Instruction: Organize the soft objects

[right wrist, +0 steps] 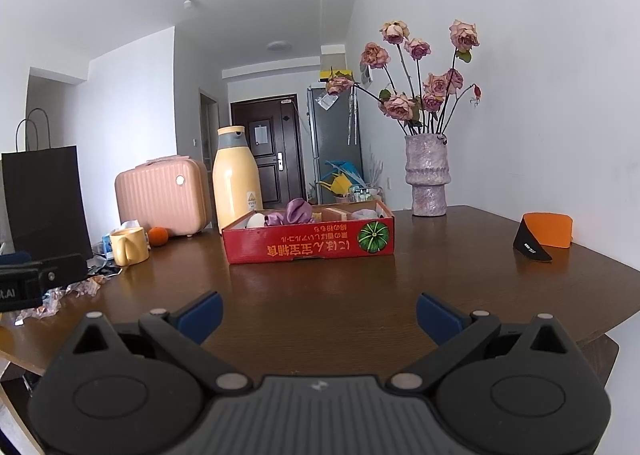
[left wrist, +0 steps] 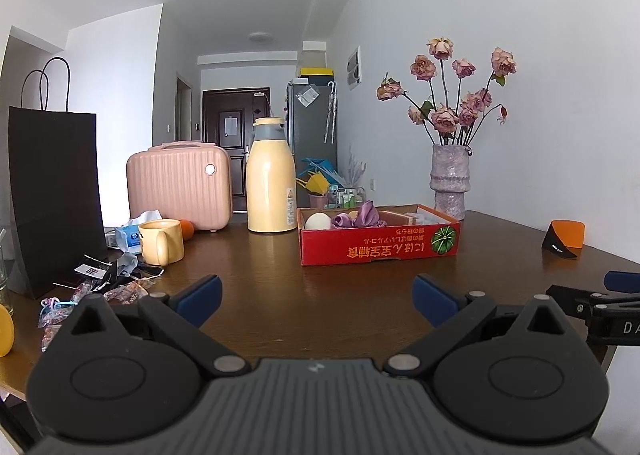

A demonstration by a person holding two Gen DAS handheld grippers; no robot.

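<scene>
A red cardboard box [left wrist: 380, 247] [right wrist: 308, 247] stands on the brown table [left wrist: 280, 295] [right wrist: 320, 287]. In it lie a purple scrunchie [left wrist: 362, 217] [right wrist: 294, 211] and a white round soft ball [left wrist: 318, 221] [right wrist: 256, 221]. An orange and black soft piece [left wrist: 564, 239] [right wrist: 544, 235] lies at the table's right. My left gripper [left wrist: 318, 301] is open and empty, hovering before the box. My right gripper [right wrist: 320, 315] is open and empty, also short of the box. The right gripper's side shows in the left wrist view [left wrist: 600, 303].
A yellow thermos [left wrist: 271, 179] [right wrist: 237, 179], a pink case [left wrist: 180, 183] [right wrist: 160, 195], a yellow mug [left wrist: 162, 241] [right wrist: 128, 245], an orange [right wrist: 158, 236], a black paper bag [left wrist: 52, 195] [right wrist: 44, 203] and wrappers [left wrist: 100, 283] stand left. A vase of dried roses [left wrist: 450, 183] [right wrist: 428, 175] stands behind the box.
</scene>
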